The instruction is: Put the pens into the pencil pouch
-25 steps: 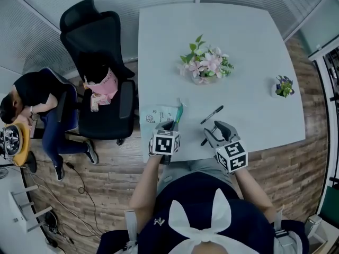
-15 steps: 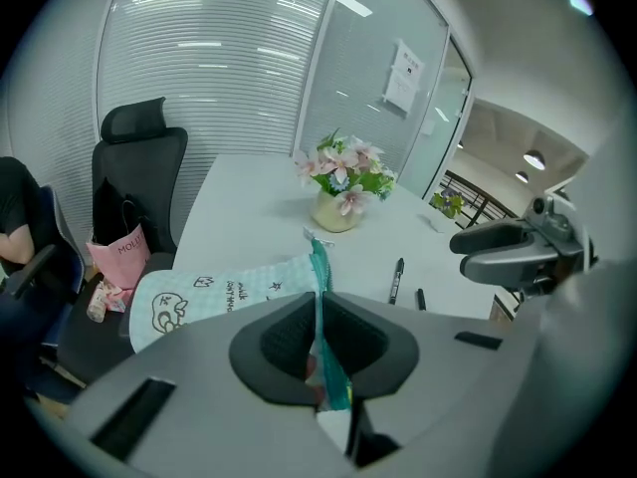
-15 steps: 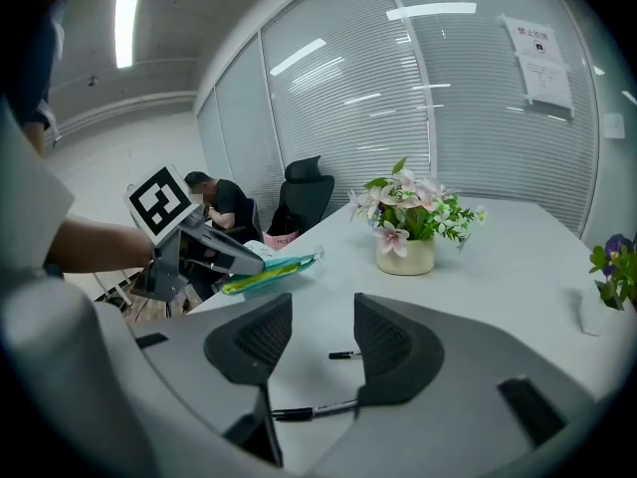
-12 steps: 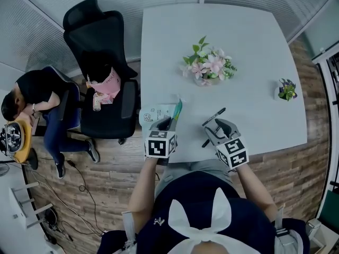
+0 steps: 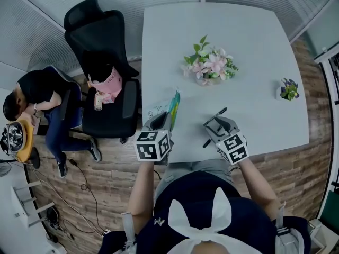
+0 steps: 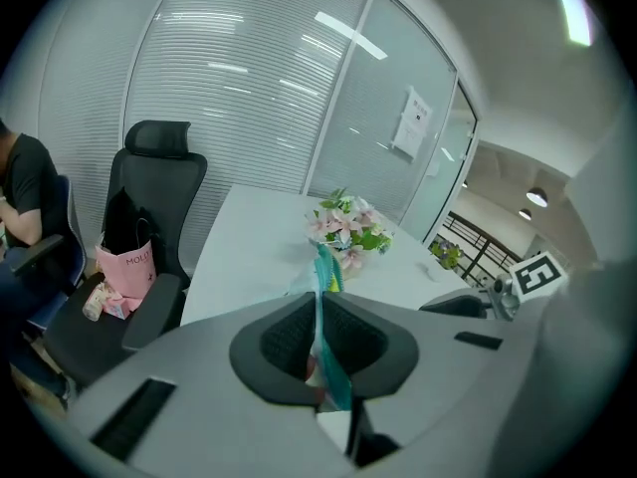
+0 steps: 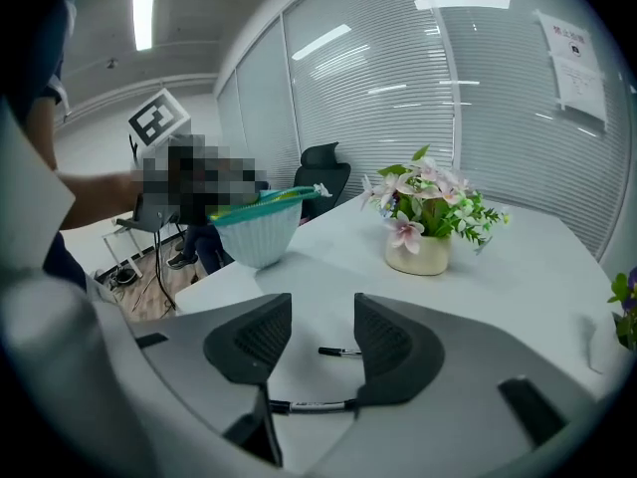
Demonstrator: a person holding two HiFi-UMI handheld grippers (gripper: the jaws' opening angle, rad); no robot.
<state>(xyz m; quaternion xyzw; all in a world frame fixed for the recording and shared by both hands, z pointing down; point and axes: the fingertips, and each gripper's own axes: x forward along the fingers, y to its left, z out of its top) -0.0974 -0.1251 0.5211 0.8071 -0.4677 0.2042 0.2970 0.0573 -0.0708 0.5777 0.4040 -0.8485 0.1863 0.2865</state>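
The pale pencil pouch with a teal zipper edge [image 5: 171, 108] hangs lifted off the white table [image 5: 249, 30], pinched at its near end by my left gripper [image 5: 161, 123], which is shut on it. In the left gripper view the pouch [image 6: 324, 285] stands edge-on between the jaws of the left gripper [image 6: 320, 319]. My right gripper [image 5: 216, 125] is open, low over the table. In the right gripper view a black pen [image 7: 341, 351] lies on the table between the jaws of the right gripper [image 7: 320, 333], and a second pen [image 7: 309, 404] lies nearer. The raised pouch [image 7: 257, 225] shows at left.
A vase of pink flowers [image 5: 208, 65] stands mid-table and a small potted plant [image 5: 287, 89] at the right edge. A black office chair [image 5: 103, 73] with a pink bag [image 5: 106, 86] stands left of the table, and a person [image 5: 37, 97] sits beyond it.
My left gripper has risen with the pouch, which lay flat on the table and now hangs upright. The right gripper has barely shifted, settling lower over the pens.
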